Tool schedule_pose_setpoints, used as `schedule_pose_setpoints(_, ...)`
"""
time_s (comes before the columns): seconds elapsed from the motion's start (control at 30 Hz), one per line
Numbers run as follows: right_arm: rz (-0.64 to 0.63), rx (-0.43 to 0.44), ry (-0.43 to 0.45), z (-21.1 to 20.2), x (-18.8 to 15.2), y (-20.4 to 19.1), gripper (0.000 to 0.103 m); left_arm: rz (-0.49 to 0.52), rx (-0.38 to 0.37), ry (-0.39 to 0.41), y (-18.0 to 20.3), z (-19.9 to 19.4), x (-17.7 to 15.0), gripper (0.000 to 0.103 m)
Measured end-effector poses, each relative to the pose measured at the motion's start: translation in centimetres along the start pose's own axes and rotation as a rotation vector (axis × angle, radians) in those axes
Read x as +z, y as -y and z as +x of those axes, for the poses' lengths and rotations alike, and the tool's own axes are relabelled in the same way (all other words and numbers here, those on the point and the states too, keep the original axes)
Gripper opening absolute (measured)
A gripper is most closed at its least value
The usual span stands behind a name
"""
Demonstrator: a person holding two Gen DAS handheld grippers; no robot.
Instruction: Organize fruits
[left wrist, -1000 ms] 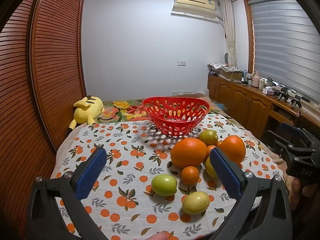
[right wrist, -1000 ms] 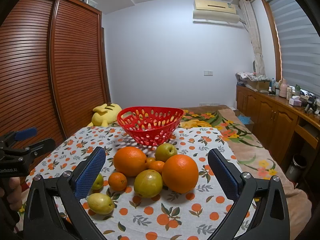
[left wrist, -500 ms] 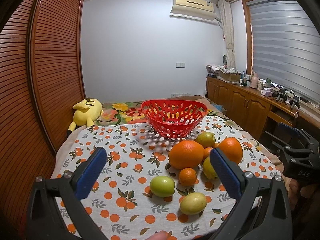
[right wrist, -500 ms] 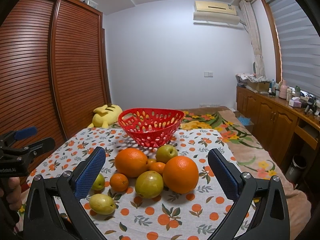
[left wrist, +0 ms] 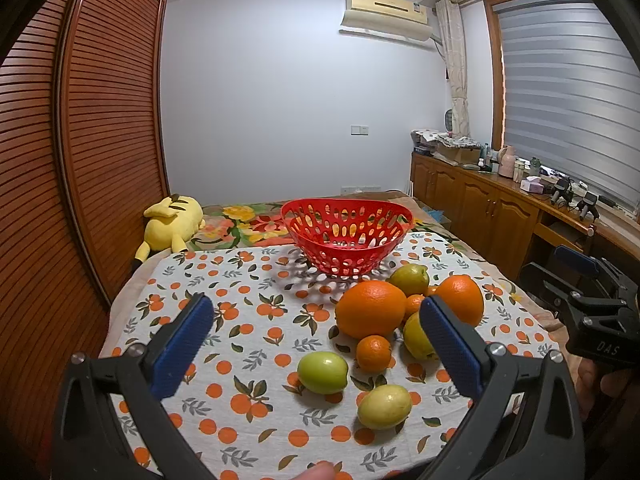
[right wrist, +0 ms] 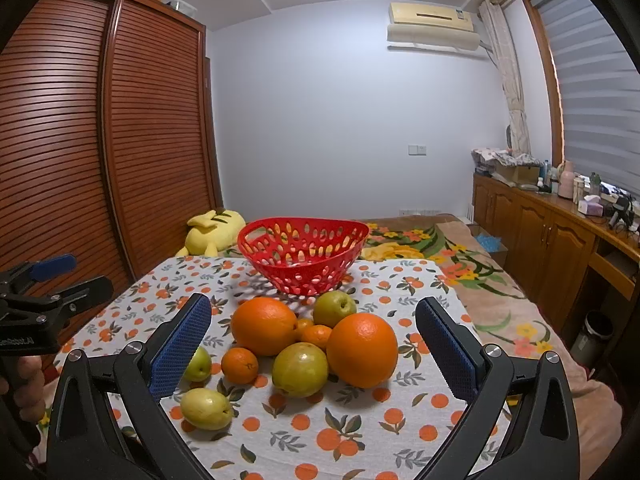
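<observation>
A red perforated basket [left wrist: 346,236] stands at the far side of the table, also in the right wrist view [right wrist: 302,252]. In front of it lies a cluster of fruit: two big oranges [right wrist: 265,325] [right wrist: 362,349], small tangerines [right wrist: 239,365], green-yellow fruits [right wrist: 300,368] [right wrist: 335,307] and a yellow fruit [right wrist: 205,408]. In the left wrist view the nearest are a green fruit [left wrist: 322,372] and a yellow fruit [left wrist: 384,406]. My left gripper [left wrist: 316,348] is open and empty, left of the cluster. My right gripper [right wrist: 314,344] is open and empty, facing the cluster.
The table carries an orange-print cloth [left wrist: 240,320]. A yellow plush toy [left wrist: 172,224] lies behind it on a floral bed. A slatted wooden wardrobe [left wrist: 80,160] stands on the left, wooden cabinets [left wrist: 480,208] on the right. The other gripper shows at each view's edge [left wrist: 592,312] [right wrist: 40,312].
Both views have shifted slightly; the fruit and basket sit a little lower and nearer in the frames. Both grippers stay open and nothing on the table has moved.
</observation>
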State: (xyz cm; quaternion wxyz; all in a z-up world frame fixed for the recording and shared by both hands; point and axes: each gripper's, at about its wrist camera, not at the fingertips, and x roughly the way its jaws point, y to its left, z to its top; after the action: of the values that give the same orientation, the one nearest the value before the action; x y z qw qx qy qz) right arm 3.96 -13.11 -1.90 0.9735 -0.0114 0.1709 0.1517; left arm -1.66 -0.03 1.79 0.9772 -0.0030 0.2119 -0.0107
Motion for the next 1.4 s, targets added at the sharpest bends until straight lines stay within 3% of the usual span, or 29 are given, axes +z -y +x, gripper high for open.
schedule_pose_setpoints(1.03,-0.001,0.001,0.001,0.0,-0.1,-0.1,0.103,-0.006,-0.017,-0.004,0.6,-0.4,-0.1,0.103)
schedule_pose_setpoints(1.4,0.0,-0.008,-0.026,0.7,-0.3,0.0,0.103,-0.014,-0.04,-0.052,0.2,1.3,-1.8,0.103)
